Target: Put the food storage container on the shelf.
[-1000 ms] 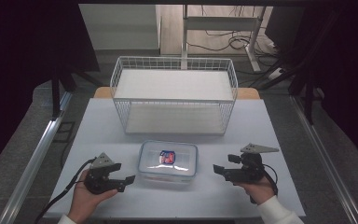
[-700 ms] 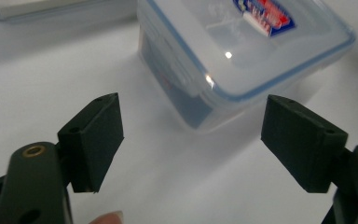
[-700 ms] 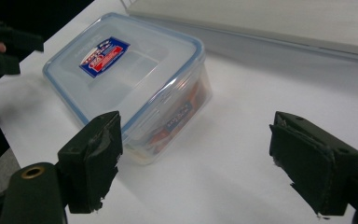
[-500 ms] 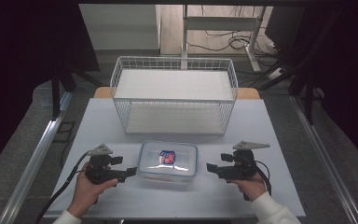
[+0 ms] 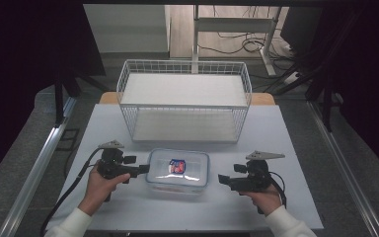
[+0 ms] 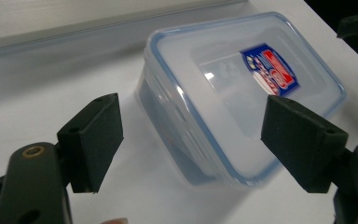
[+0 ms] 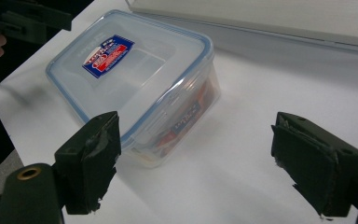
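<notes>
Lidded container (image 5: 178,170) between both tongs — left (image 5: 141,170) perhaps touching; right (image 5: 223,178) apart — both agape

Left tool (image 5: 140,169) and right tool (image 5: 223,178) gape wide, seemingly level, facing inward.

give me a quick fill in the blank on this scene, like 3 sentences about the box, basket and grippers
1. The plastic box on the table has its lid ____.
2. The wire basket stands ____ the box, farther from the person.
3. The jaws of the left gripper and the right gripper are both ____.

Missing words: on; behind; open
</notes>
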Motion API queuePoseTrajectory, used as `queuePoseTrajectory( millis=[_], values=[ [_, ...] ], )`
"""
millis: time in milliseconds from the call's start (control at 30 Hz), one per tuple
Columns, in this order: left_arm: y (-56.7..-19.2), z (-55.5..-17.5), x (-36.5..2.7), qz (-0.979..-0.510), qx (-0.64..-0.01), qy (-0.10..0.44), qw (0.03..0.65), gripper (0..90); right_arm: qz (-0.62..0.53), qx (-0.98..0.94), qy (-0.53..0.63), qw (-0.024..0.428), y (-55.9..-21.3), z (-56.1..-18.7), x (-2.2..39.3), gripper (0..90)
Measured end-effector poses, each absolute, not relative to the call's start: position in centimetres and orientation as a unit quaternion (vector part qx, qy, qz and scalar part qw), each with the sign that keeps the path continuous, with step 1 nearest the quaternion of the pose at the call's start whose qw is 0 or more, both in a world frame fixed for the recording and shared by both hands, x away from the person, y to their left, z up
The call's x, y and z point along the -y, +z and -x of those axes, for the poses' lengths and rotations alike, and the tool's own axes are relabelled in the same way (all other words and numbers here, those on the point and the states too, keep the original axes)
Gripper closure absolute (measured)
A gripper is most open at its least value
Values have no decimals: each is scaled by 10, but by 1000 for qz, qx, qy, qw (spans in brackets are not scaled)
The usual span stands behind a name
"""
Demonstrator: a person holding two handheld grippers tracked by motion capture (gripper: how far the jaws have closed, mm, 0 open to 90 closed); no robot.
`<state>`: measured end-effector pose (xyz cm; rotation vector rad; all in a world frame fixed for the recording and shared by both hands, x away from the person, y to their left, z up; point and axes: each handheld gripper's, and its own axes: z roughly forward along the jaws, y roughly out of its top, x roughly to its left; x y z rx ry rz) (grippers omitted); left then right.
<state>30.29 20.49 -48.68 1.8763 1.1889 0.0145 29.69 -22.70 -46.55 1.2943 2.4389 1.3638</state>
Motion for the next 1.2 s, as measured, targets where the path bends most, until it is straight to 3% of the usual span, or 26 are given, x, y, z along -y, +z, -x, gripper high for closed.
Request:
queuePoseTrajectory(
  millis=[200, 667, 967, 1200],
  values=[
    [-500, -319, -202, -742, -488, -50, 456, 174, -424, -786, 451, -6, -471, -306, 219, 146],
    [-523, -335, -193, -736, -481, -135, 457, 146, -415, -793, 445, -34, -482, -321, 195, 131],
    [-521, -333, -193, -735, -474, -146, 463, 260, -423, -790, 436, -89, -499, -334, 173, 116],
    [-521, -331, -195, -731, -476, -149, 466, 276, -443, -779, 428, -115, -506, -341, 168, 135]
  ],
)
